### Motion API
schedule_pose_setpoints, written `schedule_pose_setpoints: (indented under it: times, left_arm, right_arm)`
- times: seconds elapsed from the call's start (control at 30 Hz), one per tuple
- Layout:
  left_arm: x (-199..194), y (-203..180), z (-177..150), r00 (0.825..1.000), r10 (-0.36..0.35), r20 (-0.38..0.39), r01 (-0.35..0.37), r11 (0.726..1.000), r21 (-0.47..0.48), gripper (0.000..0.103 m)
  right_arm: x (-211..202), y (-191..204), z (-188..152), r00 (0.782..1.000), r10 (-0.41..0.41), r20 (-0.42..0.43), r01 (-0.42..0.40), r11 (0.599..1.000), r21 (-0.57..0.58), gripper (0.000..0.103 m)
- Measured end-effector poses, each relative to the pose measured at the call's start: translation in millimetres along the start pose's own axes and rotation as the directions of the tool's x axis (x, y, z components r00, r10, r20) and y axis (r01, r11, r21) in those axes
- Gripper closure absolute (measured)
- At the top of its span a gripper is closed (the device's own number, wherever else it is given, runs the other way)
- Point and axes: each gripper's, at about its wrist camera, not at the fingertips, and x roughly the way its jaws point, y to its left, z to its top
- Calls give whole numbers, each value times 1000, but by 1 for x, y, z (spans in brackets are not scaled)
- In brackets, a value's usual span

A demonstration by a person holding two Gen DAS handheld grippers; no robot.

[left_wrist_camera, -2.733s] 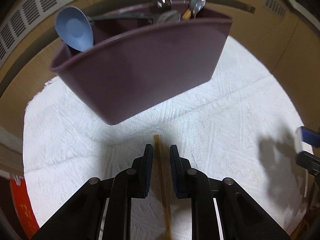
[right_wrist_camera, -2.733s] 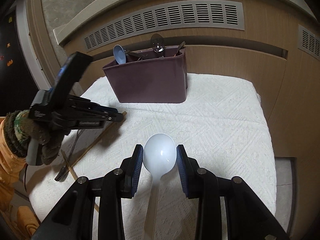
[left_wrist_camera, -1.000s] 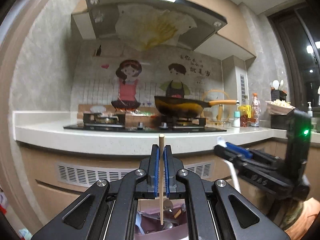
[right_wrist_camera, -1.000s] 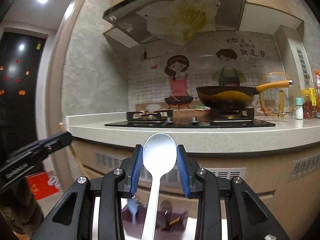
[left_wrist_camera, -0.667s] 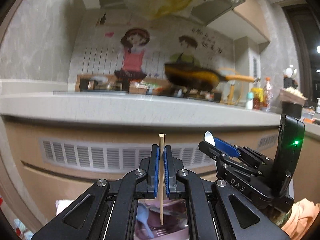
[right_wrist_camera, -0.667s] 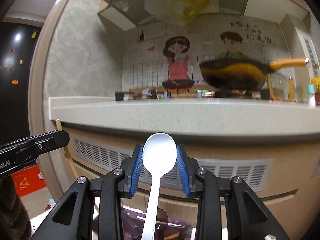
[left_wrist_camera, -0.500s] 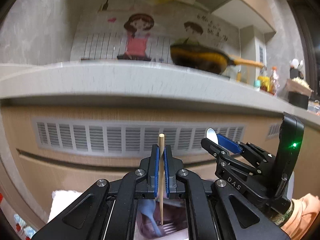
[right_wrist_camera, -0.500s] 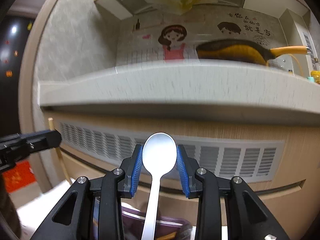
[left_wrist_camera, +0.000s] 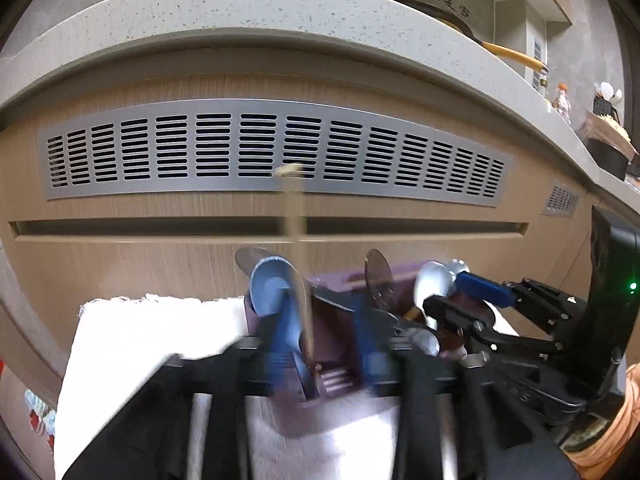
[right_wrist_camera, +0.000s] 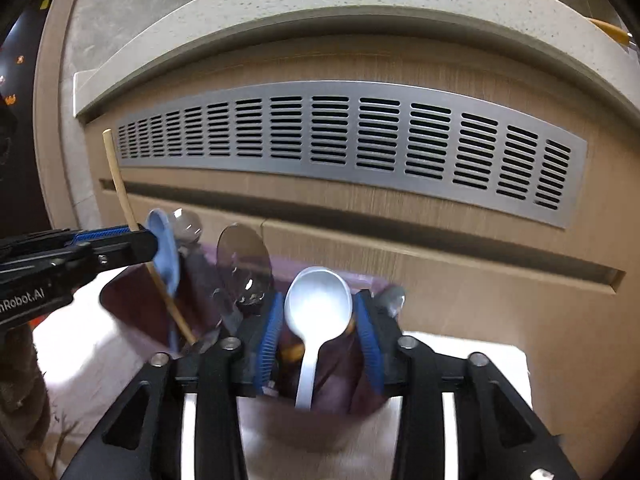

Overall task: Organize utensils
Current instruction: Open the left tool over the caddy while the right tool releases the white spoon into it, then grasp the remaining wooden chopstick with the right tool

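Note:
A purple bin (left_wrist_camera: 400, 271) stands on a white towel (left_wrist_camera: 160, 340) and holds a blue spoon (left_wrist_camera: 270, 288) and metal spoons (left_wrist_camera: 378, 276). My left gripper (left_wrist_camera: 324, 340) hangs just over it, blurred, jaws opening. A wooden chopstick (left_wrist_camera: 297, 240) stands loose between the pads, its lower end inside the bin. My right gripper (right_wrist_camera: 318, 340) hovers over the bin's (right_wrist_camera: 132, 304) right half, jaws opening. A white spoon (right_wrist_camera: 318, 304) stands between the pads with slim gaps either side, its handle down in the bin. The left gripper (right_wrist_camera: 120, 240) and chopstick (right_wrist_camera: 120, 188) show at the left.
Close behind the bin rises a wooden cabinet front with a metal vent grille (left_wrist_camera: 276, 148) under a stone counter edge (left_wrist_camera: 240, 12). In the left wrist view the right gripper (left_wrist_camera: 456, 296) reaches in from the right, with an orange sleeve (left_wrist_camera: 624, 400) behind it.
Both grippers have dropped from counter height to just over the bin and tilted downward. Their jaws, earlier shut on the chopstick and the white spoon, now stand apart from them.

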Motion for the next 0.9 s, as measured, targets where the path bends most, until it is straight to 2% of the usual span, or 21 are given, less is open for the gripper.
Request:
schedule_pose_setpoints:
  times: [0.07, 0.13, 0.3, 0.47, 0.63, 0.77, 0.8, 0.87, 0.9]
  left_arm:
    - [-10, -3, -2, 1000, -6, 5, 6, 1000, -1, 46]
    - [-23, -4, -4, 1000, -1, 3, 1, 1000, -2, 43]
    - [-54, 10, -18, 999, 41, -26, -43, 998, -55, 20]
    - [-91, 45, -44, 989, 143, -48, -149, 977, -150, 16]
    - [-132, 78, -72, 969, 235, -82, -247, 943, -223, 16]
    - [-159, 84, -99, 959, 254, -122, -275, 939, -207, 16]
    - [-163, 84, -104, 959, 252, -131, -275, 940, -203, 15]
    - [-173, 84, -119, 957, 244, -156, -272, 942, -195, 14]
    - [-176, 83, -124, 957, 240, -165, -270, 943, -194, 14]
  right_arm:
    - [-12, 2, -3, 1000, -5, -4, 5, 1000, 3, 39]
    - [-26, 3, -8, 1000, -17, -3, 17, 1000, 11, 38]
    - [-56, 18, -19, 999, -18, -35, 17, 1000, -21, 38]
    - [-75, 51, -35, 989, 62, -136, -75, 993, -90, 38]
    - [-86, 114, -63, 950, 190, -246, -240, 952, -191, 38]
    - [-93, 160, -82, 901, 286, -326, -374, 893, -251, 38]
    - [-95, 171, -87, 886, 308, -347, -409, 873, -267, 42]
    - [-97, 192, -98, 850, 348, -395, -476, 828, -296, 76]
    - [-97, 196, -98, 836, 358, -416, -497, 816, -296, 82]
